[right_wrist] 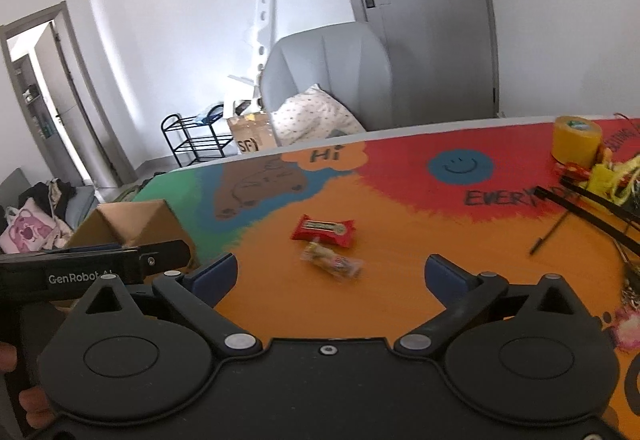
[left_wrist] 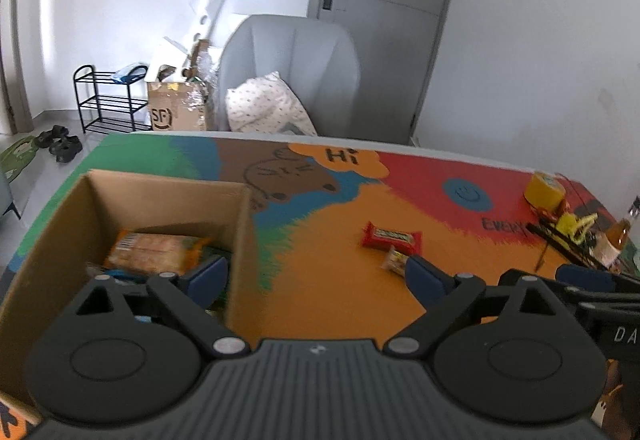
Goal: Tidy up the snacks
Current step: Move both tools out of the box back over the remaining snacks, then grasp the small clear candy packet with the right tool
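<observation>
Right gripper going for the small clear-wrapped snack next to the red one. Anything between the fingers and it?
Nothing visible. The right gripper is open, with only bare orange table between it and the clear-wrapped snack. The red snack lies just behind it, seemingly touching.

Left wrist camera: mounted behind the left gripper [left_wrist: 316,276], low above the table [left_wrist: 320,304], facing 12 o'clock toward the grey chair [left_wrist: 288,68]; cardboard box [left_wrist: 52,240] close at 10 o'clock. Right wrist camera: behind the right gripper [right_wrist: 330,272], similarly low, same heading. Shared area: red snack bar [left_wrist: 392,237] [right_wrist: 324,229], yellow tape roll [left_wrist: 545,190] [right_wrist: 576,142], chair, door [left_wrist: 384,0].
</observation>
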The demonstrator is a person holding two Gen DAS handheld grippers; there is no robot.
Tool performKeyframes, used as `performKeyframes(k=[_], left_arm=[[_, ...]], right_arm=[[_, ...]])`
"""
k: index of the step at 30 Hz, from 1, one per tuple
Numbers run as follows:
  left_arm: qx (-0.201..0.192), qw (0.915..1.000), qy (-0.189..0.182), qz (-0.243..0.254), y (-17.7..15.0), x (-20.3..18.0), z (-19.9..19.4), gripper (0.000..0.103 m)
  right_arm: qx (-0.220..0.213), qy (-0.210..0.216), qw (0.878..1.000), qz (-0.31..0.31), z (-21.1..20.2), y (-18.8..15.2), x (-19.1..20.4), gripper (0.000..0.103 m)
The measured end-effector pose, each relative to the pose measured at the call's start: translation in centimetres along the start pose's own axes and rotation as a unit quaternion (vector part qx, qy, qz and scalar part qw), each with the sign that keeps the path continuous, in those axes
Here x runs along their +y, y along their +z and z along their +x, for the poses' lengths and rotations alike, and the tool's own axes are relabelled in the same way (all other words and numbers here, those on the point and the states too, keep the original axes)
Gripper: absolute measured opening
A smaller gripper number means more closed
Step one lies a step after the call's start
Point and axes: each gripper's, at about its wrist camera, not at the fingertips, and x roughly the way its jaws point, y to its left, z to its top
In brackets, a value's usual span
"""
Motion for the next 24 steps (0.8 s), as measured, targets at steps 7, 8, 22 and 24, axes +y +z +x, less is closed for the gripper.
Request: performKeyframes(k=[7, 8, 22, 24], left_arm=[[0.01, 0.9998, -0.004, 0.019, -0.2, -2.1, 1.3, 0.095], [0.01, 0.9997, -0.003, 0.023, -0.3, -2.4, 1.4, 0.095], [0.027, 0.9995, -0.018, 0.005, 0.0, -3.5, 5.4, 0.055], [0.034, 0.9993, -0.016, 0.001, 0.0, -3.5, 6.2, 0.05]], right_arm=[[0.005, 0.004, 1.0, 0.012, 1.0, -0.4, -1.8, 0.099], [0.007, 0.006, 1.0, 0.012, 1.1, -0.4, -1.9, 0.098], [0.047, 0.045, 0.998, 0.001, 6.4, -0.3, -2.4, 0.068], [0.053, 0.047, 0.998, -0.003, 7.4, -0.1, -2.2, 0.065]])
